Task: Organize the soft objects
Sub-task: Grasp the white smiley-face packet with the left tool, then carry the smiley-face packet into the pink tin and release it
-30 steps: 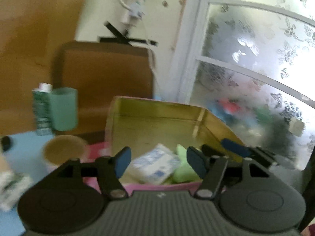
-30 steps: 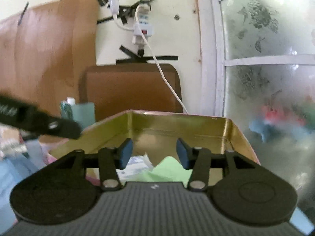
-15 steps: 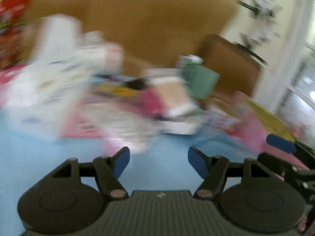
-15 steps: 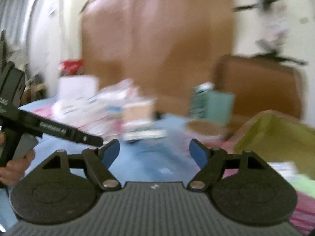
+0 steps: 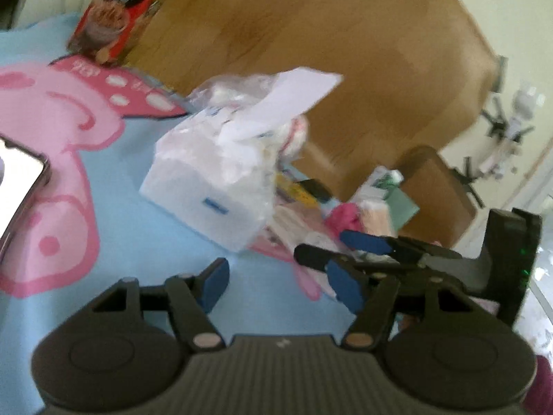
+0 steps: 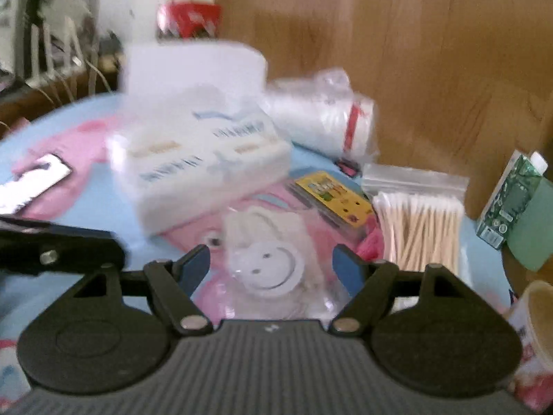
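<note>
Bench [image 6: 103, 200], blue cover with pink cartoon print, as you saw it through your right wrist camera, left to right:

- Phone [image 6: 33, 181], at 9 o'clock, screen bright, lying flat.
- Your left tool [image 6: 58, 245], a dark bar entering at 8 o'clock. In its own view your left tool [image 5: 276, 278] had its jaws closing with nothing between them, only blue cover beyond.
- Tissue pack [image 6: 204, 159], white with blue lettering, at 11 o'clock, one sheet standing up from its top; blurred.
- Clear pouch [image 6: 266, 259] with a round white piece inside, at centre, lying in line with the gap of your right tool [image 6: 273, 264]. The jaws stood wide apart, pads not touching it.
- Plastic bag roll [image 6: 325, 121], at 12 o'clock, just beside the tissue pack.
- Yellow card [image 6: 331, 193], flat, between the tissue pack and the swabs.
- Cotton swab bag [image 6: 418, 221], at 2 o'clock, zip-top, just beside the right finger.
- Green carton [image 6: 511, 197] and green cup [image 6: 534, 224], touching, at 3 o'clock.
- Paper cup [image 6: 539, 314], at 4 o'clock, by the bench edge.
</note>
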`<state>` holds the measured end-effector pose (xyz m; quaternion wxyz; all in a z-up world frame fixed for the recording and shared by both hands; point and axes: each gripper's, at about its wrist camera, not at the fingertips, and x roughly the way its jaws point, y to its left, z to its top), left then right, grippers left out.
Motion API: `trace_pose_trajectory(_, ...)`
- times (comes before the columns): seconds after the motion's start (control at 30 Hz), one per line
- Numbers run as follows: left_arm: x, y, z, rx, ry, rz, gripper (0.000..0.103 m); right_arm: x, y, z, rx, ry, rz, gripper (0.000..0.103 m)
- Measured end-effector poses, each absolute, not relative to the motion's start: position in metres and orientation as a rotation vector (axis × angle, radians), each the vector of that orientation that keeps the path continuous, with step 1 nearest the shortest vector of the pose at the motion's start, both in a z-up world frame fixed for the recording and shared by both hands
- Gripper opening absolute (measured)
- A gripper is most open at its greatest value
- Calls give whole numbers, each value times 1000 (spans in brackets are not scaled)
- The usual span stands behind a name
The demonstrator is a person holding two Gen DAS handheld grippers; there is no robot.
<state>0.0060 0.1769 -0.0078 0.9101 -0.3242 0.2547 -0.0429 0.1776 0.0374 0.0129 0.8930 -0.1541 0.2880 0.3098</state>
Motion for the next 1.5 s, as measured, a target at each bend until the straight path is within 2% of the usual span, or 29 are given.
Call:
trace_pose_trajectory(0.07,7,179,-10,-684,517,-93,64,196,35,8,-274,657,633,93)
trace_pose_trajectory(0.1,7,178,-10,-682,515,-99,65,203,30,6,-238,678,634,93)
trace_pose_trajectory(0.13,7,177,-11,-677,515,-101,65,206,25,4,-198,695,645,91)
trace_pose_trajectory(0.23,6,176,-11,-666,518,-105,66,192,12,4,-153,674,658,73)
trace_pose_trajectory(0.3,6,176,-11,-665,519,-120,68,174,4,3,-155,666,672,73)
trace_pose_trajectory(0.47,9,168,-8,-645,548,-259,87,106,-20,1,-148,635,724,73)
trace_pose_trajectory(0.63,13,144,-1,-530,598,-296,87,65,-56,-1,-52,607,710,74)
trace_pose_trajectory(0.73,12,130,1,-492,619,-301,87,55,-65,-6,-43,605,692,88)
trace_pose_trajectory(0.87,5,104,3,-433,653,-307,86,48,-63,-8,-81,595,699,88)
trace_pose_trajectory(0.9,4,98,3,-403,661,-296,85,46,-63,-8,-94,592,697,88)
trace_pose_trajectory(0.93,3,89,4,-368,670,-286,83,43,-63,-8,-109,588,690,84)
trace_pose_trajectory(0.97,1,83,5,-349,675,-284,82,41,-63,-8,-123,580,683,74)
trace_pose_trajectory(1.03,-1,68,7,-275,677,-249,82,36,-65,-9,-137,558,674,71)
trace_pose_trajectory(1.3,16,41,29,-314,668,-353,75,13,-100,-1,-31,408,577,70)
trace_pose_trajectory(1.5,48,-39,75,-191,559,-498,75,-2,-145,21,-71,209,364,70)
